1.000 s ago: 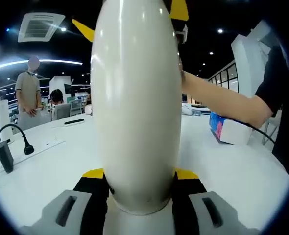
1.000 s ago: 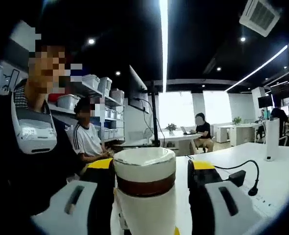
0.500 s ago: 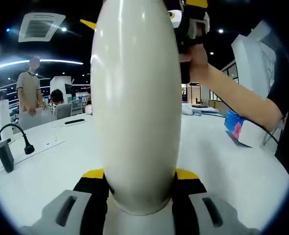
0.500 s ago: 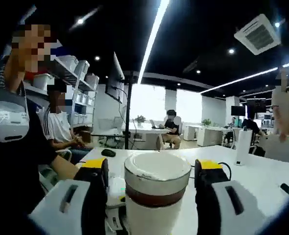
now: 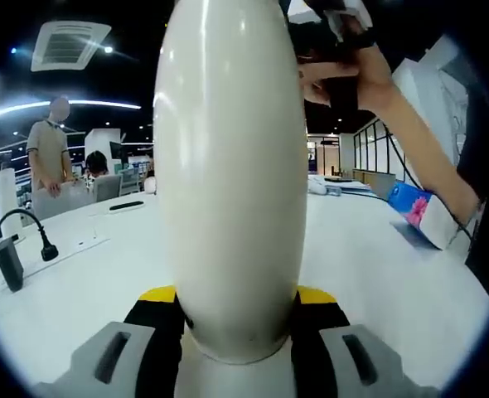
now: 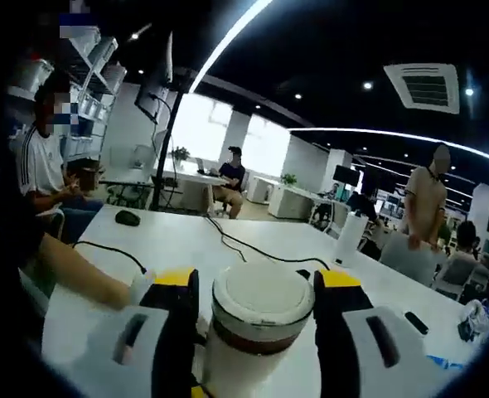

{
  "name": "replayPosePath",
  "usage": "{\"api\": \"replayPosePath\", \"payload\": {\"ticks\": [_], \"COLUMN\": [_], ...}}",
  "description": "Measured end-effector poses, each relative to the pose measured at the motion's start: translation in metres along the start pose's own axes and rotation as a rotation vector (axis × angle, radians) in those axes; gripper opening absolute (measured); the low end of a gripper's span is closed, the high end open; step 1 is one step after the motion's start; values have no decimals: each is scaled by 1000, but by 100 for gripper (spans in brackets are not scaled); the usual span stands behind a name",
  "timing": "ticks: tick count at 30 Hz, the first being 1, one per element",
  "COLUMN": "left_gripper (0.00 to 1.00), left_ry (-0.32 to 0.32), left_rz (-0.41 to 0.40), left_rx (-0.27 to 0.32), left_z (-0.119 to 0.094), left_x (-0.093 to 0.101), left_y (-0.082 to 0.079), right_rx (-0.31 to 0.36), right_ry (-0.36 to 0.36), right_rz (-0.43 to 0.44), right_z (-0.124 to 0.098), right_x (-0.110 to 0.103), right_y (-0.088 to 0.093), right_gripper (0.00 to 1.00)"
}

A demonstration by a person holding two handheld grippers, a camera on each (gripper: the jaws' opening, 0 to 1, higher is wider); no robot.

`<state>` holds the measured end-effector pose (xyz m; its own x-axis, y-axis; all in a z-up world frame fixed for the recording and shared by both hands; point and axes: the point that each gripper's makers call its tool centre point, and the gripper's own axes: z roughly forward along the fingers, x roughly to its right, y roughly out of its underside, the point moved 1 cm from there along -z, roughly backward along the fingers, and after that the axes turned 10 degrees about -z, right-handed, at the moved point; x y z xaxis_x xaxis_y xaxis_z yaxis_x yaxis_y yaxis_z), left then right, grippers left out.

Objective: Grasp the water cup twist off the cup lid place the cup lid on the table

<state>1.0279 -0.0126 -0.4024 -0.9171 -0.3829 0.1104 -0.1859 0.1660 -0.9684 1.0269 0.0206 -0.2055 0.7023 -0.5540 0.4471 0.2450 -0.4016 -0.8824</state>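
Observation:
A tall cream-white water cup [image 5: 228, 166] stands upright between the yellow-tipped jaws of my left gripper [image 5: 236, 294], which is shut on its lower body. At the cup's top, a person's hand holds my right gripper [image 5: 331, 16] from the right. In the right gripper view, the cup lid [image 6: 261, 303], white with a brown band, sits between the jaws of my right gripper [image 6: 257, 282], which is shut on it. The cup body [image 6: 228, 369] continues below the lid. Whether the lid is still seated on the cup cannot be told.
A white table [image 5: 394, 290] spreads around, with a blue pack [image 5: 418, 211] at the right and a gooseneck microphone [image 5: 37, 236] at the left. A mouse [image 6: 128, 218], a cable and a white bottle [image 6: 350, 236] lie on the table. People stand and sit in the background.
The right gripper view has swung round, showing more table and a different side of the room. In the left gripper view the hand on the right gripper has turned and risen; the cup stays still.

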Motion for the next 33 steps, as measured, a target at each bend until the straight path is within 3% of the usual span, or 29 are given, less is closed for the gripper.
{"api": "replayPosePath", "payload": {"ticks": [1,6,13,17,21,24,26,33], "left_gripper": [52,52,52,52,52,52,52,52], "left_ry": [0,0,0,0,-1,-1,-1,0], "left_rz": [-2,-3,-1,-1,-2,1,5,4], "left_rx": [0,-1,-2,-2,-3,-3,-3,-5], "left_z": [0,0,0,-1,-1,0,0,0], "left_x": [0,-1,-2,-2,-1,-2,-2,-2], "left_y": [0,0,0,0,0,0,0,0], "right_rx": [-27,-2,22,107,245,337,377,447], "right_ry": [30,31,-30,-94,-185,-266,-326,-439], "right_rz": [-2,43,102,148,159,218,272,300], "right_z": [-3,-6,-5,-5,-5,-7,-9,-10], "right_x": [5,7,1,0,0,-1,0,-3], "right_y": [3,2,7,6,4,5,7,9], "right_gripper": [53,55,48,47,47,47,47,46]}}
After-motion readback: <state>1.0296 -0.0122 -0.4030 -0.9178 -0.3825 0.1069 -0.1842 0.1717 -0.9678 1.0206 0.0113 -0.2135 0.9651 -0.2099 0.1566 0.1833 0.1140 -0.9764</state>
